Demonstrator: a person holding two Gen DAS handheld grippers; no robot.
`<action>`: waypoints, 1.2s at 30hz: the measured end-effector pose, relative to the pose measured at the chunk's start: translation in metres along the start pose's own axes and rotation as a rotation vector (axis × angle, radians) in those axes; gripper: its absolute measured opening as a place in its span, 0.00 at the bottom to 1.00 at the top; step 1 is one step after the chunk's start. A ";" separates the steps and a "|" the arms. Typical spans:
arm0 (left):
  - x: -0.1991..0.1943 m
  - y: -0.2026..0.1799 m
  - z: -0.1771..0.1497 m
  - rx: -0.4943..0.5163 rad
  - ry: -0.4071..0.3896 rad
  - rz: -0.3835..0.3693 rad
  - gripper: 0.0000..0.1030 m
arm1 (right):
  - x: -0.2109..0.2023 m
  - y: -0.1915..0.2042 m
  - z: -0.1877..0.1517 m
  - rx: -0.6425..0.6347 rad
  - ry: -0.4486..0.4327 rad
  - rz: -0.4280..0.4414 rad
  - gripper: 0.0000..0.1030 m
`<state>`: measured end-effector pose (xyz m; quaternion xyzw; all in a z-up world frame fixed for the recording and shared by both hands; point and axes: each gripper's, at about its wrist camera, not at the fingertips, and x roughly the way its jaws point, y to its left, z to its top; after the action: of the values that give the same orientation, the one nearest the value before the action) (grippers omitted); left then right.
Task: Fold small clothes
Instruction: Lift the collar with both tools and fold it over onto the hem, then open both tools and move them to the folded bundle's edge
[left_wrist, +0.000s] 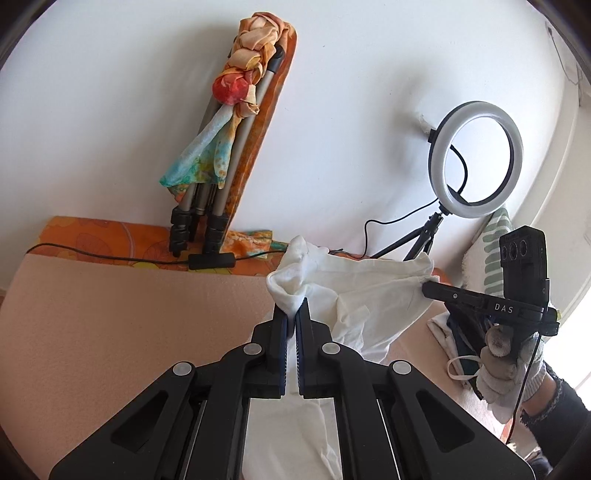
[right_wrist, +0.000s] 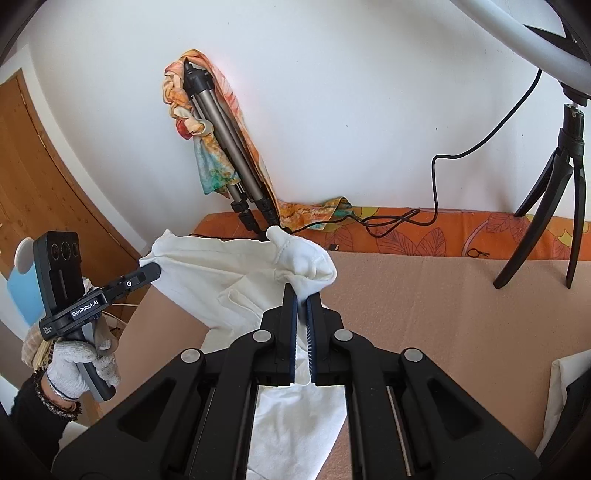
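Above the peach surface (left_wrist: 110, 314), both grippers pinch what looks like a white garment (left_wrist: 369, 288).

home room | wooden door (right_wrist: 33, 177) | orange floral cover (right_wrist: 461, 232) | ring light (left_wrist: 475, 159)

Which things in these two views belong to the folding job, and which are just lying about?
In use: white garment, clamped at one corner by the left gripper and at another by the right gripper; peach surface beneath.

Lying about: ring light, folded tripod with colourful scarf, black cable.
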<state>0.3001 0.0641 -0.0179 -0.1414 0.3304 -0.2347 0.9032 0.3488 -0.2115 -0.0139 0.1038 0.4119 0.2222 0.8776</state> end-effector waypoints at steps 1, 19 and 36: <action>-0.005 -0.003 -0.005 0.006 0.002 0.003 0.02 | -0.005 0.005 -0.004 -0.009 0.003 -0.003 0.06; -0.094 -0.033 -0.139 0.061 0.081 -0.001 0.02 | -0.078 0.065 -0.140 -0.119 0.045 -0.015 0.06; -0.124 -0.020 -0.211 0.082 0.202 0.082 0.03 | -0.094 0.081 -0.242 -0.275 0.173 -0.142 0.06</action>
<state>0.0698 0.0899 -0.1005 -0.0662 0.4154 -0.2239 0.8792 0.0852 -0.1847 -0.0751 -0.0662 0.4577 0.2218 0.8584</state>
